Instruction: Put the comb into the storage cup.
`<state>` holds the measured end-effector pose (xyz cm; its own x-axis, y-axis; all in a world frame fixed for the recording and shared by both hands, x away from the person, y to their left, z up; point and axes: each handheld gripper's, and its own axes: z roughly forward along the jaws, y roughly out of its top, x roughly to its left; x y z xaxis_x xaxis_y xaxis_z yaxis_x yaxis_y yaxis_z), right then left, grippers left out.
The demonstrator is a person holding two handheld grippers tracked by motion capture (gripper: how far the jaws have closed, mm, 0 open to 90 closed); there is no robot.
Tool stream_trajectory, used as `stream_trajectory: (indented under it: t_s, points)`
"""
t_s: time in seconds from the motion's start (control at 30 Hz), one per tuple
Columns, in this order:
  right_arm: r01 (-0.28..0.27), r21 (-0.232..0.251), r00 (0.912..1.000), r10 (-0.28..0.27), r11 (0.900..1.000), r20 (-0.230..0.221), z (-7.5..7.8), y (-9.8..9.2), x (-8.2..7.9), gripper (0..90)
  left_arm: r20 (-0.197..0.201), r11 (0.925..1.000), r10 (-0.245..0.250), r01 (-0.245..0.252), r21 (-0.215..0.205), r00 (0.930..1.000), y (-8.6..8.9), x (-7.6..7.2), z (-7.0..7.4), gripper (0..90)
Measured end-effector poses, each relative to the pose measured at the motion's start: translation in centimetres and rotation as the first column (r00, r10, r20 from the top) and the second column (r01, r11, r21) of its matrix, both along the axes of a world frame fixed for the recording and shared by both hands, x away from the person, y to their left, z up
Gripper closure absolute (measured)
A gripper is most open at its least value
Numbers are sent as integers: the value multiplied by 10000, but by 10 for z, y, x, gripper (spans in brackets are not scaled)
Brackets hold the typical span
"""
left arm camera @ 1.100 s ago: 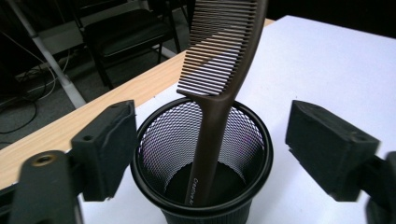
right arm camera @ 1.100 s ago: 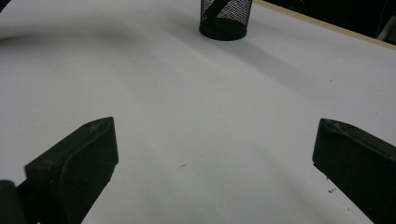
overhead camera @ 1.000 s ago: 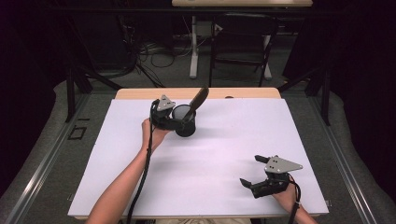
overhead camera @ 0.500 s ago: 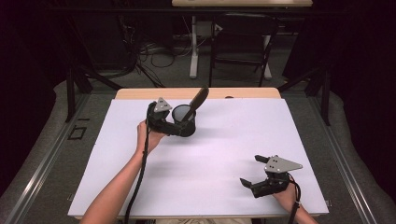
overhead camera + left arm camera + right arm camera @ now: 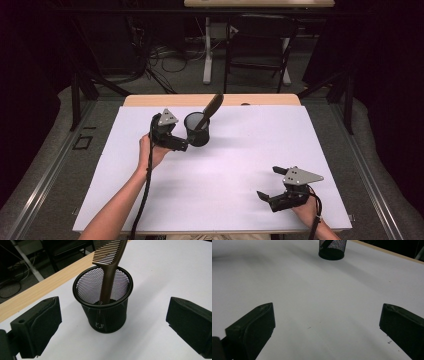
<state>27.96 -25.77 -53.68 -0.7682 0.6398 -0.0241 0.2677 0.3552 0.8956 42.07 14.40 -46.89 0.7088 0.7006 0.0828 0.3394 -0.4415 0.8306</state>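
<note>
High view: left claw (image 5: 181, 145) opened, backed off cup (image 5: 197, 129).

In the left gripper view the comb (image 5: 108, 270) runs off the top edge, its upper teeth cut away; its lower end shows only dimly through the mesh cup (image 5: 105, 312); in the right gripper view the same cup is cropped at the top edge, rim unseen.
</note>
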Motion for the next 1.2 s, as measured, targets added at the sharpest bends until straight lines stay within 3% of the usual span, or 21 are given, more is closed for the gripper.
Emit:
stream_trajectory:
  t_s: [0.27,0.7,1.2]
  points:
    - [2,-40,10000,-2,10000,-15,0,0,0,0,78,9999,143,-144,25,9999,11,-14,6,0]
    - [20,-49,10000,-20,10000,-48,0,-1,0,0,32,9998,212,-212,0,9998,23,-35,2,0]
    - [69,-62,9999,-69,10000,-87,0,0,1,0,62,9994,333,-333,-45,9994,38,-69,-6,0]
